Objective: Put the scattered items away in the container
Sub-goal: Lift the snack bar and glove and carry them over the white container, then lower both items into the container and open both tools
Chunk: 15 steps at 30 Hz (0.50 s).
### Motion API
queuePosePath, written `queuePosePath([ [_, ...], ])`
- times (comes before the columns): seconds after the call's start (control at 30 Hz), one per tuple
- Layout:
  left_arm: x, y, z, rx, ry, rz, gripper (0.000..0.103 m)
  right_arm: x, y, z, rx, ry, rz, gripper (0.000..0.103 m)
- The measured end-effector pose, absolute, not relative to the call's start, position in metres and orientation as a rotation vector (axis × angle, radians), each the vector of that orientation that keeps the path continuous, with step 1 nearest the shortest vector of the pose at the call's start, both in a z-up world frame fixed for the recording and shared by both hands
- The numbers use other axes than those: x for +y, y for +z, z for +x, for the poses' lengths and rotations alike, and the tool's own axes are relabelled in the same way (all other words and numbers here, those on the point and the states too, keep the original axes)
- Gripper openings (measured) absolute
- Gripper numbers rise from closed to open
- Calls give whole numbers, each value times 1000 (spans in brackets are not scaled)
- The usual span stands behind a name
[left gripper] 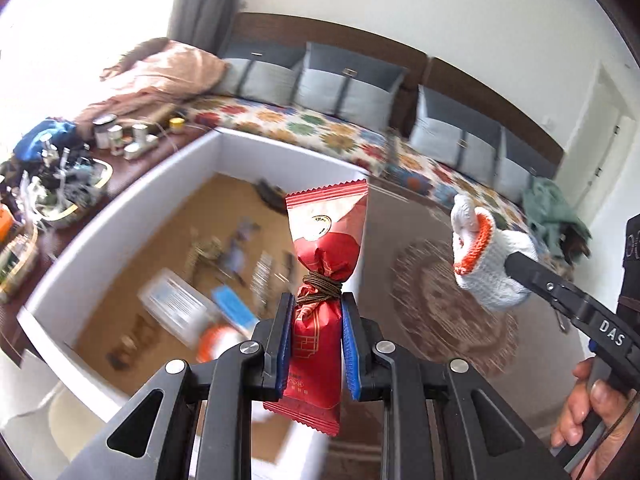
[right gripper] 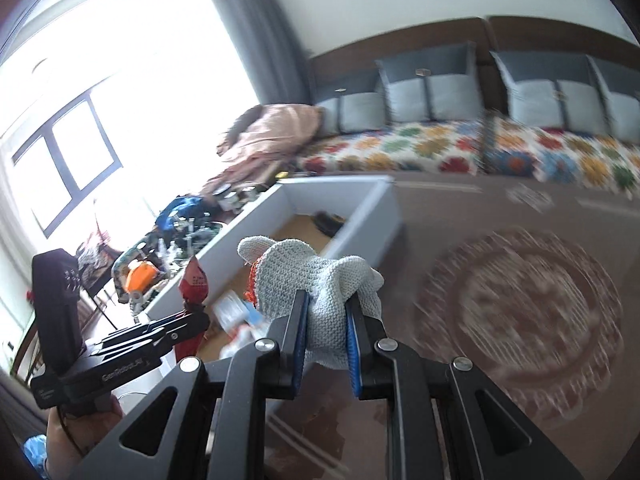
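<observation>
White-walled container (left gripper: pixel 120 216) at centre left already holds several items, while my left gripper (left gripper: pixel 316 344) clamps a red packet (left gripper: pixel 320 280) and my right gripper (right gripper: pixel 326 344) pinches a knitted glove (right gripper: pixel 316 280), both not yet dropped in.

black grippers (left gripper: pixel 314 344); blue pads (left gripper: pixel 351 352); silver screws

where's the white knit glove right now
The white knit glove is pinched in the right tool, held in the air over the patterned rug, just right of the white box.
</observation>
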<state>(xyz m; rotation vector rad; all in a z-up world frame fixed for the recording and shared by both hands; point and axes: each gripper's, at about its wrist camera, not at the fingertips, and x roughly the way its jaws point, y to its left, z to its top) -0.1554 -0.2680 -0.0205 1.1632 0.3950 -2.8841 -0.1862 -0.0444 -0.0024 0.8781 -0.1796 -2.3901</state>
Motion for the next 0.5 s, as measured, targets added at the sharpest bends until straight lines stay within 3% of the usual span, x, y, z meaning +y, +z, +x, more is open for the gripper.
queuePosePath([
  [0.2, -332, -22, -219, 399, -2796, 1177, 22, -150, 3, -265, -42, -2340, 867, 18],
  [0.43, -363, -79, -286, 499, -2703, 1395, 25, -209, -42, -340, -7, -2299, 1042, 24],
  [0.5, -365, -92, -296, 514, -2681, 1455, 55, -212, -56, -352, -13, -2298, 1092, 30],
])
